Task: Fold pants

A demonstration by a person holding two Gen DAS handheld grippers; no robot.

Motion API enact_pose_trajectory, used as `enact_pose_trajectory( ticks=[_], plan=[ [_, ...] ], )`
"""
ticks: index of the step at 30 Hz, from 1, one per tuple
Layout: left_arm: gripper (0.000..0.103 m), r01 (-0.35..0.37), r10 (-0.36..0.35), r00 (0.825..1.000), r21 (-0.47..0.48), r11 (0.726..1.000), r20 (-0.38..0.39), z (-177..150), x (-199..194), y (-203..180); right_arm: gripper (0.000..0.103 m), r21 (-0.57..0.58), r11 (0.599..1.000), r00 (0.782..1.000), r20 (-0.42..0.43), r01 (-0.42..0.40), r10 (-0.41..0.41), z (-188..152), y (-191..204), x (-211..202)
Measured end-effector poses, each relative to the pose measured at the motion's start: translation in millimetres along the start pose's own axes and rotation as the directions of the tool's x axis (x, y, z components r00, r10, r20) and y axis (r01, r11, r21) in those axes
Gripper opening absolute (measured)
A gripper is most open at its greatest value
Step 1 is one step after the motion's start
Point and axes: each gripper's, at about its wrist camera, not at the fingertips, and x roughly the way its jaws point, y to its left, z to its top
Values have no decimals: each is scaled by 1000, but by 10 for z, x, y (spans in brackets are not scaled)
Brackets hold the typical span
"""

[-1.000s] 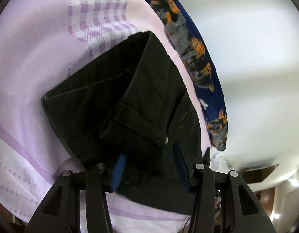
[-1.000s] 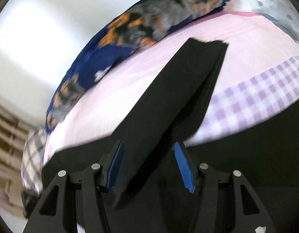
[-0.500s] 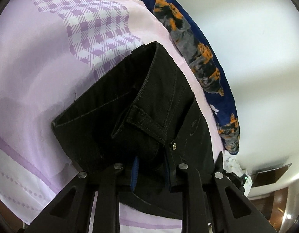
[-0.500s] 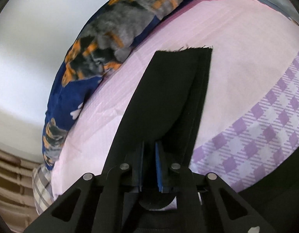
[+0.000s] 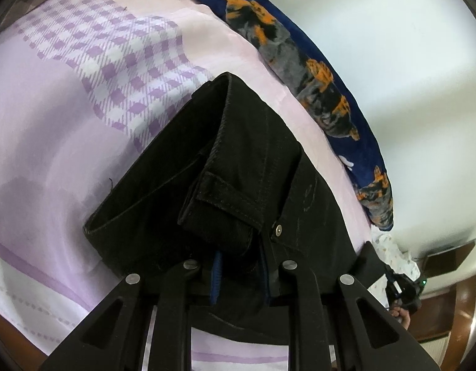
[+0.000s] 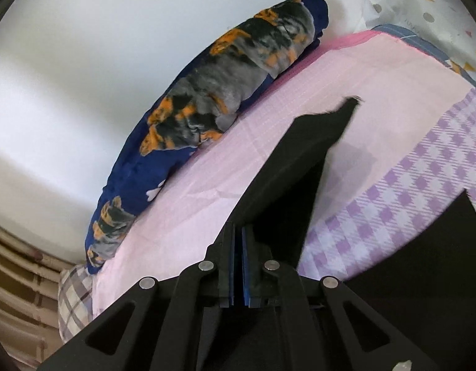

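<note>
Black pants (image 5: 244, 167) lie on a pink and purple checked bedsheet (image 5: 83, 99). In the left wrist view the waistband end with a belt loop and metal button faces me. My left gripper (image 5: 241, 278) is shut on the waistband. In the right wrist view a pant leg (image 6: 299, 167) stretches away to its frayed hem, lifted off the sheet (image 6: 238, 142). My right gripper (image 6: 239, 266) is shut on the leg fabric, its blue pads nearly touching.
A rolled navy blanket with orange and grey print (image 5: 315, 71) lies along the bed's far edge by a white wall; it also shows in the right wrist view (image 6: 207, 99). A checked pillow (image 6: 74, 303) sits at the lower left there. The other hand-held gripper (image 5: 405, 290) shows at right.
Both grippers have closed from open onto the pants: the left on the waistband, the right on the leg. The leg has lifted and its hem now curls up.
</note>
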Motion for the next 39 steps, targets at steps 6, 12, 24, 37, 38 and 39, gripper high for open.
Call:
enact_pose_trajectory(
  ticks=[6, 12, 24, 37, 38, 39],
  plan=[
    [20, 5, -5, 1000, -15, 1000, -12, -32, 16, 52, 7, 23, 1000, 999, -40, -11, 12, -209, -152, -33],
    [20, 4, -4, 1000, -7, 1000, -17, -50, -4, 60, 5, 67, 998, 1000, 1, 8, -8, -307, -310, -98],
    [20, 16, -9, 998, 101, 995, -67, 70, -162, 10, 4, 47, 997, 988, 138, 58, -64, -550, -342, -1069],
    [20, -119, 182, 973, 364, 924, -143, -73, -68, 42, 4, 146, 970, 981, 3, 193, -195, -1465, -911, -1160],
    [20, -124, 189, 972, 381, 916, -138, -83, -64, 40, 4, 144, 969, 979, -4, 202, -204, -1492, -935, -1140],
    [21, -131, 196, 971, 382, 915, -137, -77, -50, 49, 4, 143, 967, 977, -13, 212, -212, -1512, -954, -1106]
  ],
)
